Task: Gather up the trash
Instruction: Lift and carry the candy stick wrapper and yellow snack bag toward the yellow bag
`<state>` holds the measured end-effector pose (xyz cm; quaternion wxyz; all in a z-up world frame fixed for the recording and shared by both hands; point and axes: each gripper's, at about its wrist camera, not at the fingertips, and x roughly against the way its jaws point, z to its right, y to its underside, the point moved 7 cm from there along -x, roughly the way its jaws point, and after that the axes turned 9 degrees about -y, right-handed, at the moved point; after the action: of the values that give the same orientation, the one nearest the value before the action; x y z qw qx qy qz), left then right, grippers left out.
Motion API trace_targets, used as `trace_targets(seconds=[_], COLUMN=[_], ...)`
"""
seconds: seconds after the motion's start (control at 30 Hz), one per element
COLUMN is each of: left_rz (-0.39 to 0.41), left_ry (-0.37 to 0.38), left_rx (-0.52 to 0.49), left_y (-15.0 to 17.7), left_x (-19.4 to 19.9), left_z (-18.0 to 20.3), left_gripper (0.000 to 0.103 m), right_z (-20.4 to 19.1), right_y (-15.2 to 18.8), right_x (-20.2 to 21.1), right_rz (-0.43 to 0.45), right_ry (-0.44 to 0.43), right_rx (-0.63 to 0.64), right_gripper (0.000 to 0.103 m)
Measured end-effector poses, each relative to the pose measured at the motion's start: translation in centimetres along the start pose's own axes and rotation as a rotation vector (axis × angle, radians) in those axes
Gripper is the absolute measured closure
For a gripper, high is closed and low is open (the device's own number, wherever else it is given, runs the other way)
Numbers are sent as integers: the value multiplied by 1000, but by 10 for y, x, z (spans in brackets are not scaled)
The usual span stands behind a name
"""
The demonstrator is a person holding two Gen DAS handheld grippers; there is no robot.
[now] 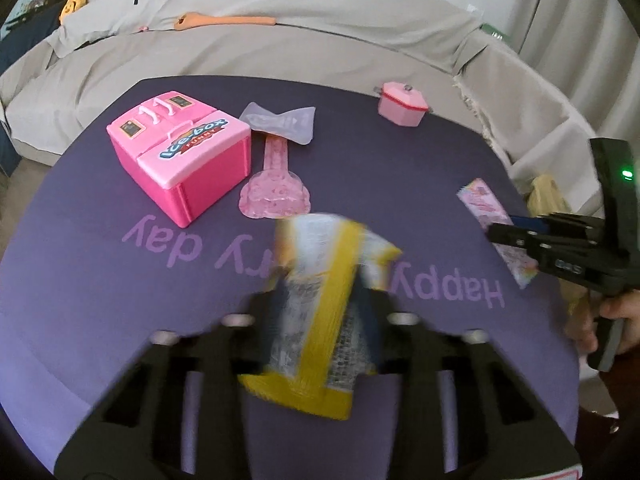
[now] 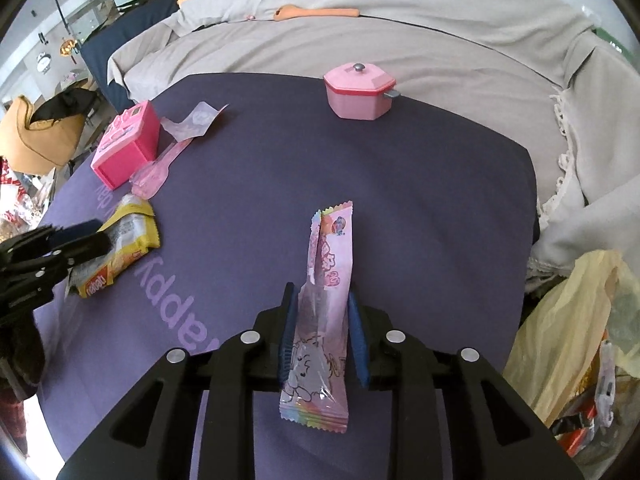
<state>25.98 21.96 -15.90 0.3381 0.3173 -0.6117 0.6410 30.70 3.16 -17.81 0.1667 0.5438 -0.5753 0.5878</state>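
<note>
A yellow and silver snack wrapper (image 1: pixel 320 248) sticks up, blurred, between the fingers of my left gripper (image 1: pixel 320 300), which is shut on it above the purple mat (image 1: pixel 80 280). In the right wrist view the left gripper (image 2: pixel 80 240) bites the same yellow wrapper (image 2: pixel 128 236) at the mat's left side. A long pink candy wrapper (image 2: pixel 332 248) stands pinched into a ridge between the blue pads (image 2: pixel 286 344) of my right gripper (image 2: pixel 320 300). From the left wrist view the right gripper (image 1: pixel 496 232) sits over that pink wrapper (image 1: pixel 480 200), a hand behind it.
A pink toy ice-box (image 1: pixel 180 160), a clear pink plastic piece (image 1: pixel 276 184), a translucent wrapper (image 1: pixel 280 122) and a pink toy pot (image 2: pixel 358 92) lie on the mat. A yellow plastic bag (image 2: pixel 572 320) holding trash hangs off the right edge. A beige-covered sofa (image 2: pixel 400 24) runs behind.
</note>
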Motion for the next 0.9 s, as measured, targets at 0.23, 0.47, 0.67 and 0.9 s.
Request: trace_targets(seconds=[0.23, 0.47, 0.67, 0.9], left_rz=[16, 41, 50, -17], left_ry=[12, 36, -16, -27], left_rx=[29, 9, -81, -87], left_y=[6, 2, -7, -2], left_x=[9, 13, 3, -18], left_z=[-3, 4, 10, 8], left_gripper=[84, 64, 51, 49], right_z=[-4, -9, -3, 8], right_y=[-16, -19, -12, -10], right_x=[-13, -12, 7, 26], right_rz=[20, -16, 4, 44], right_ry=[50, 115, 110, 74], right_rx=[27, 97, 92, 47], right_gripper=[69, 81, 83, 83])
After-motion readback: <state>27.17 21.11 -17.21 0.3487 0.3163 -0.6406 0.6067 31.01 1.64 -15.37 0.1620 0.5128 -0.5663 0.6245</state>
